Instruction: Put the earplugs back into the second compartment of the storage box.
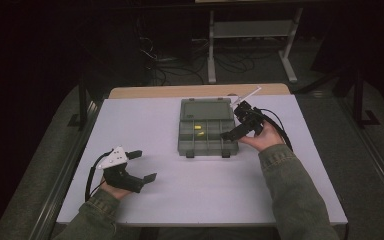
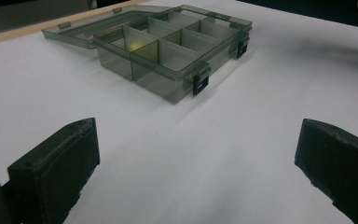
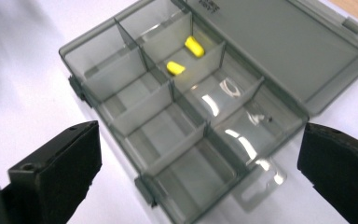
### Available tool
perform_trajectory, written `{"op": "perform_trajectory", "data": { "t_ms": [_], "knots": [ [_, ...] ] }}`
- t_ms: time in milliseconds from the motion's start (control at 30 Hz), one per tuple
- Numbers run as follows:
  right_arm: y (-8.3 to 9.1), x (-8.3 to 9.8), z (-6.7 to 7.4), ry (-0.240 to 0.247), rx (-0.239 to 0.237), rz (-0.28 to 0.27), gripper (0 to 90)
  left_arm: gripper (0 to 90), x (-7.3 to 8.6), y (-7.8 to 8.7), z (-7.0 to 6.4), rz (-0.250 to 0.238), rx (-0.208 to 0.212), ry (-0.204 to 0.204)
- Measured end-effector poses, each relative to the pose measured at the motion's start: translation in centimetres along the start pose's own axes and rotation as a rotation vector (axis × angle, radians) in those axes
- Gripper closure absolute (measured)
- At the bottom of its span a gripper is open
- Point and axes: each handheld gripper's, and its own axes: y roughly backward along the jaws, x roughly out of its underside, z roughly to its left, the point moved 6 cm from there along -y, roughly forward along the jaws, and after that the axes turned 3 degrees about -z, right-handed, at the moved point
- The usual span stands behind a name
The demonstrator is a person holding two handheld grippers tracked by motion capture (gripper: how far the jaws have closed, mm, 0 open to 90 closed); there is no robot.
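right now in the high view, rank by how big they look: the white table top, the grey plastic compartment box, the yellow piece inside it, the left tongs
1. White table top, largest by far.
2. Translucent grey plastic compartment box with its lid open.
3. Black left tongs; they sit nearer the camera, which flatters them, yet they look smaller than the box.
4. Small yellow piece, tiniest.

The high view looks forward and down on the table (image 1: 145, 200), with the box (image 1: 207, 127) mid-frame. The left gripper view sits low near the tabletop, the box (image 2: 168, 56) well off at upper centre. The right gripper view hangs close above the box (image 3: 182, 116), looking steeply down.
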Motion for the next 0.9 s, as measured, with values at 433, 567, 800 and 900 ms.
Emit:
{"op": "perform_trajectory", "data": {
  "t_ms": [433,567,800,900],
  "knots": [
    [2.0,3.6,1.7,-0.004,0.031,-0.091,0.0,0.0,0.0,0.0,0.0,0.001,0.001,-0.003],
    [2.2,4.9,2.6,-0.008,0.027,-0.134,0.0,0.0,0.0,-0.1,0.0,0.002,0.001,-0.005],
    [2.9,6.9,3.4,-0.017,0.062,-0.201,0.0,0.0,-0.1,-0.1,-0.1,-0.003,0.005,-0.006],
    [3.4,7.9,3.6,-0.01,0.085,-0.221,0.0,0.0,-0.1,-0.1,-0.1,-0.002,0.006,-0.006]
  ]
}}
